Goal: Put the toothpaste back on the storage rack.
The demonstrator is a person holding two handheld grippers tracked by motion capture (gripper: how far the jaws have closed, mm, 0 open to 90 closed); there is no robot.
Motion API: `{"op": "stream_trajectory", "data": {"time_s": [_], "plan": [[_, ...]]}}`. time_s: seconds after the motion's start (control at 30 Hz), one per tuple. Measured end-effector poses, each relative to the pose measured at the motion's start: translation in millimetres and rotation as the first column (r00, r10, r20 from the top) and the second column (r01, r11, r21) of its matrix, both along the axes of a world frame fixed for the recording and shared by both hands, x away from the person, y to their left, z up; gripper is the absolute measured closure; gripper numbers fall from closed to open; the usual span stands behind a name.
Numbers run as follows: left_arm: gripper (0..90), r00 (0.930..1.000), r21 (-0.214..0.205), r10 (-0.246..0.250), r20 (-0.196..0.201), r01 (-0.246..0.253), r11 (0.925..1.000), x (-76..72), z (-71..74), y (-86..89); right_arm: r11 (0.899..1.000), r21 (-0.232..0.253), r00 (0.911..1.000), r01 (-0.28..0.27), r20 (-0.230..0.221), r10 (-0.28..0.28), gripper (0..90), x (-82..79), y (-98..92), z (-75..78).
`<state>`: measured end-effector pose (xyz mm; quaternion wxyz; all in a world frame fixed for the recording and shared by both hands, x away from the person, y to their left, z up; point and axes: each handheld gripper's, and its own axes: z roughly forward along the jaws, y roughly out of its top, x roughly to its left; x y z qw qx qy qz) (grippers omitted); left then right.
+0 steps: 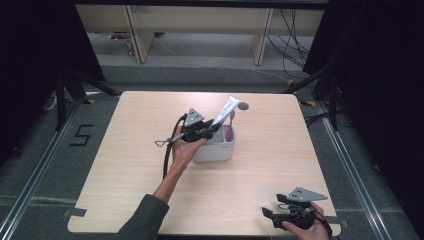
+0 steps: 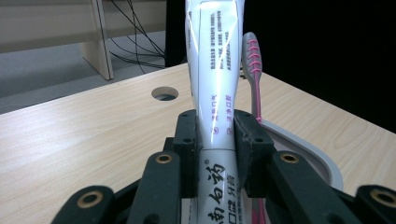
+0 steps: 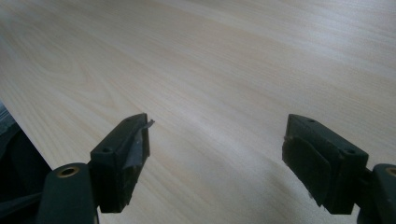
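Observation:
A white toothpaste tube point(image 1: 226, 111) point(image 2: 215, 70) with pink and black print slants up out of a pale grey cup point(image 1: 216, 147) at the table's middle. My left gripper point(image 1: 204, 131) point(image 2: 215, 135) is shut on the tube, its two pads pressing the tube's sides just above the cup's rim point(image 2: 299, 140). Beside the tube a pink and grey toothbrush point(image 1: 230, 131) point(image 2: 253, 70) stands in the same cup. Low at the table's near right corner my right gripper point(image 1: 270, 214) point(image 3: 215, 154) is open, with nothing but bare wood between its jaws.
The light wood table point(image 1: 150, 150) has a round cable hole point(image 1: 243, 106) point(image 2: 164, 93) just behind the cup. Black curtains flank both sides, and desk legs and cables stand on the floor beyond the far edge. The left gripper's black cable point(image 1: 166, 155) trails along the forearm.

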<state>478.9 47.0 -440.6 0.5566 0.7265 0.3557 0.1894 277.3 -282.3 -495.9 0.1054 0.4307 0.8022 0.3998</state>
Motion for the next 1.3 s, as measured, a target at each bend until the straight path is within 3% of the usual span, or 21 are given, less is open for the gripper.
{"op": "stream_trajectory", "data": {"time_s": [0.4, 0.83, 1.0, 1.13, 1.3], "plan": [[72.1, 1.0, 0.005, -0.003, -0.004, 0.003, 1.0, -1.1, 1.0, -0.1, 1.0, -0.01, 0.9999, -0.002, 0.01, 0.002, 23.8, 0.3, -0.5, 0.4], [71.4, 0.9999, 0.044, -0.013, -0.004, 0.013, 0.999, -5.4, 6.1, 3.7, 1.0, -0.003, 1.0, 0.002, -0.001, -0.003, 23.9, -0.3, 0.3, 0.3], [71.7, 0.9999, 0.015, -0.008, 0.015, 0.008, 0.9999, -10.5, 16.3, 10.9, 1.0, -0.002, 1.0, 0.004, -0.006, -0.004, 23.9, -0.4, 0.4, 0.3], [69.8, 0.9995, 0.028, -0.007, 0.03, 0.006, 0.9996, -15.1, 24.4, 18.6, 1.0, 0.003, 1.0, 0.007, 0.002, -0.007, 23.9, -0.4, 1.1, -0.2], [67.2, 0.9998, 0.034, -0.01, 0.015, 0.01, 0.9994, -17.9, 29.2, 25.6, 1.0, 0.01, 0.9997, 0.013, -0.02, -0.012, 23.9, -0.8, 2.6, -0.4]]}}
